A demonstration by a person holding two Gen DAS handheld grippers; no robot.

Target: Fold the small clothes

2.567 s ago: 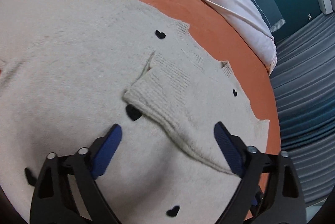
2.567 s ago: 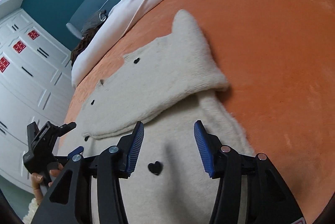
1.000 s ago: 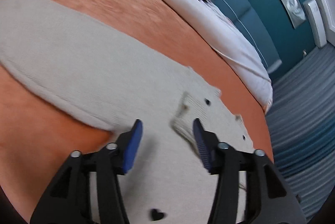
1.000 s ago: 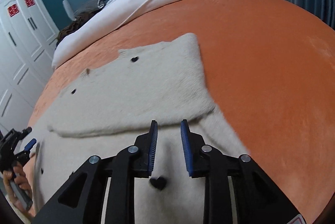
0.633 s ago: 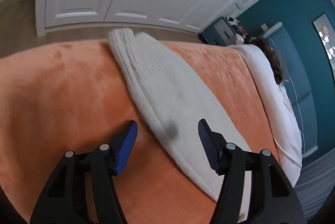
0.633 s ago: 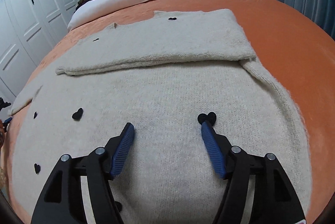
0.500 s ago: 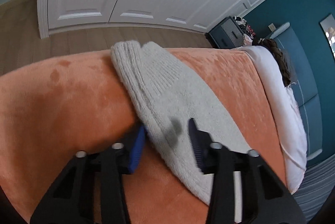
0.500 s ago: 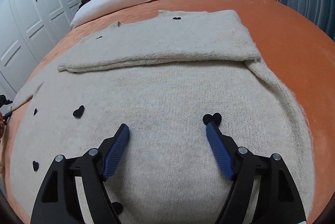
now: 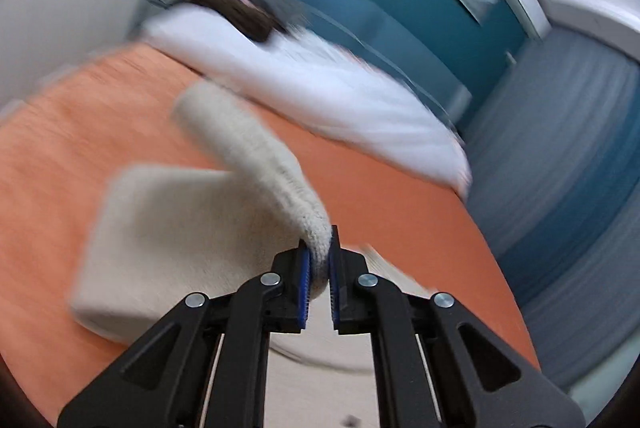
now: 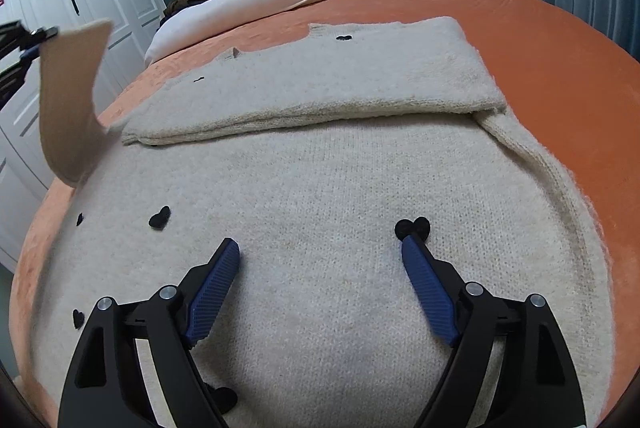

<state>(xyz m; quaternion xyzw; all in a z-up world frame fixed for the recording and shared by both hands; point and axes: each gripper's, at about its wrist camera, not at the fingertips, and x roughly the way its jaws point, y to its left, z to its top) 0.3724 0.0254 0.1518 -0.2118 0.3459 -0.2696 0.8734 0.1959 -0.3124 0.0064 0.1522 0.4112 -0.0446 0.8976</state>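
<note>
Cream knit fills both views: the sweater (image 10: 320,188) lies flat on the orange bedspread (image 10: 560,40), dotted with small black hearts. At the left, the left gripper (image 9: 319,260) is clamped on the cuff of the left sleeve (image 9: 256,148), which hangs lifted and blurred above the bed. Across the middle, the other sleeve (image 10: 320,88) already lies folded over the chest, so I judge that side done. At the right, the right gripper (image 10: 320,280) hovers low over the body with its jaws spread wide, holding nothing. Left to do: lay the raised sleeve across, then fold the body.
</note>
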